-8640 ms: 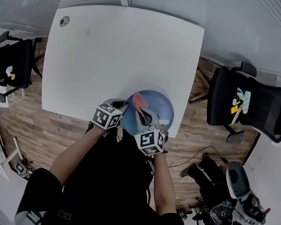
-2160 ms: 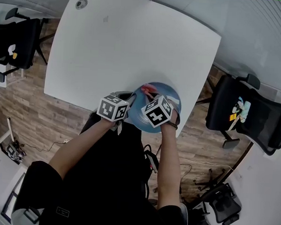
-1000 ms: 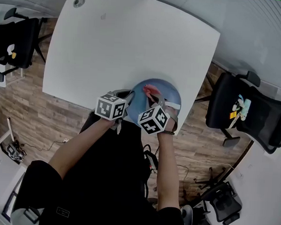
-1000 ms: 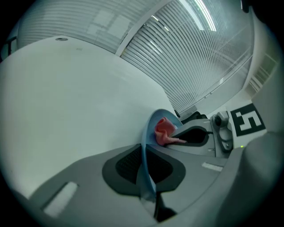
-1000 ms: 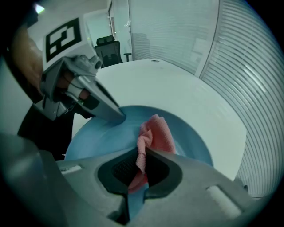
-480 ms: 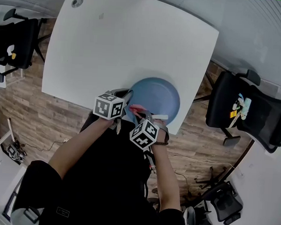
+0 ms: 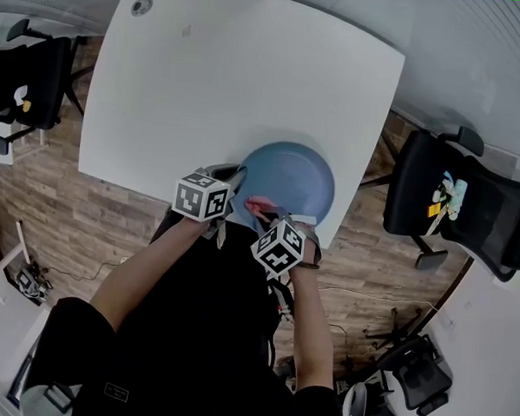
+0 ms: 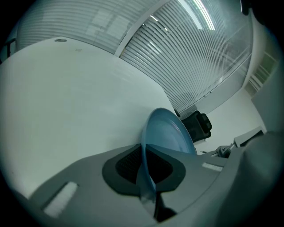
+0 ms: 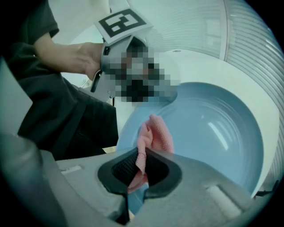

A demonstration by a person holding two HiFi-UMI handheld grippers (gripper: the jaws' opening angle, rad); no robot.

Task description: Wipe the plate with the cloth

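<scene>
White tabletop [image 7: 205, 87] carries a round, shallow blue plate [image 7: 298, 172] at its near edge. Left gripper [image 8: 144, 168] has its jaws clamped on the plate's rim. Right gripper [image 9: 140, 173] pinches a crumpled pink cloth [image 9: 154, 135], which lies against the plate's near side.

Most of the cloth [image 7: 258, 202] hidden under the right tool [image 7: 265, 213].

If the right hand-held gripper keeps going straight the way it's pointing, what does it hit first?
Most likely the blue plate, on its inner face. The right hand-held gripper, shut on the pink cloth, points down into it. Whether the cloth touches it yet is unclear.
</scene>
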